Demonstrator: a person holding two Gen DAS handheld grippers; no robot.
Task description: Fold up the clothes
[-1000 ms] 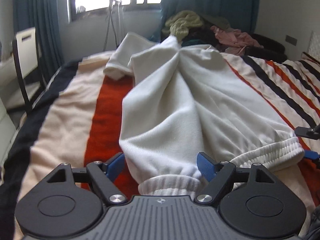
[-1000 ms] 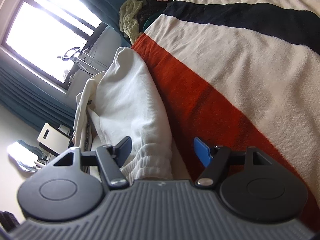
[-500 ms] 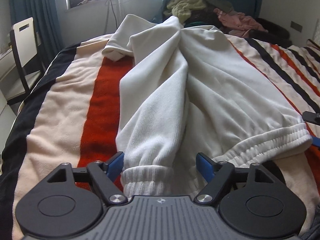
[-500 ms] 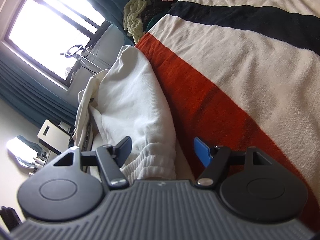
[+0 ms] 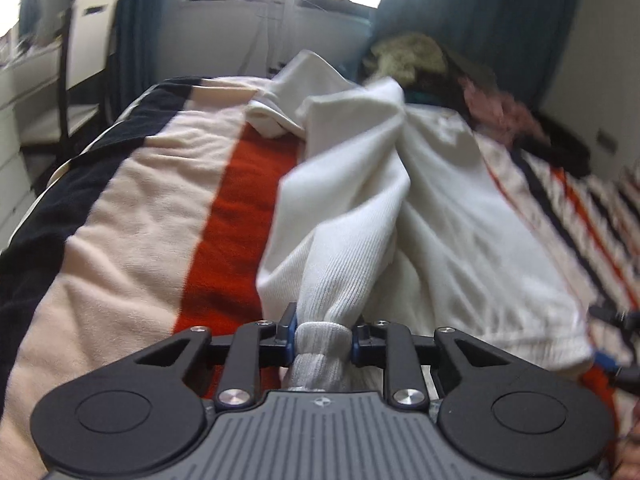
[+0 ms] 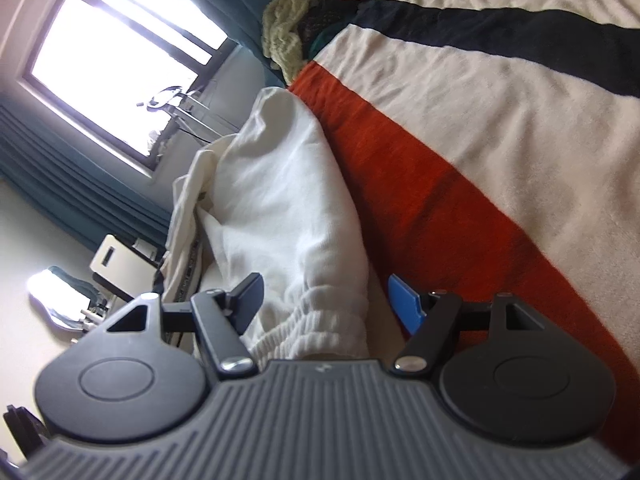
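Note:
A white knit garment (image 5: 440, 216) lies along a striped blanket (image 5: 140, 216) on the bed. My left gripper (image 5: 322, 340) is at the garment's near end, its jaws closing, and both pads press the bunched ribbed cuff (image 5: 322, 346) between them. The sleeve rises from the cuff in a taut ridge. In the right wrist view the garment (image 6: 280, 200) runs away to the upper left. Its ribbed hem (image 6: 316, 328) lies between the jaws of my right gripper (image 6: 326, 300), which stands open with the pads clear of the cloth.
A heap of other clothes (image 5: 416, 60) sits at the far end of the bed under dark teal curtains (image 5: 480, 20). A chair (image 5: 80, 64) stands beside the bed's left edge. The blanket (image 6: 500, 140) stretches wide to the right of the garment.
My left gripper's jaws have come together on the ribbed cuff, squeezing it into a narrow bundle, and the gripper has shifted and rolled. The right gripper has stayed open and in place.

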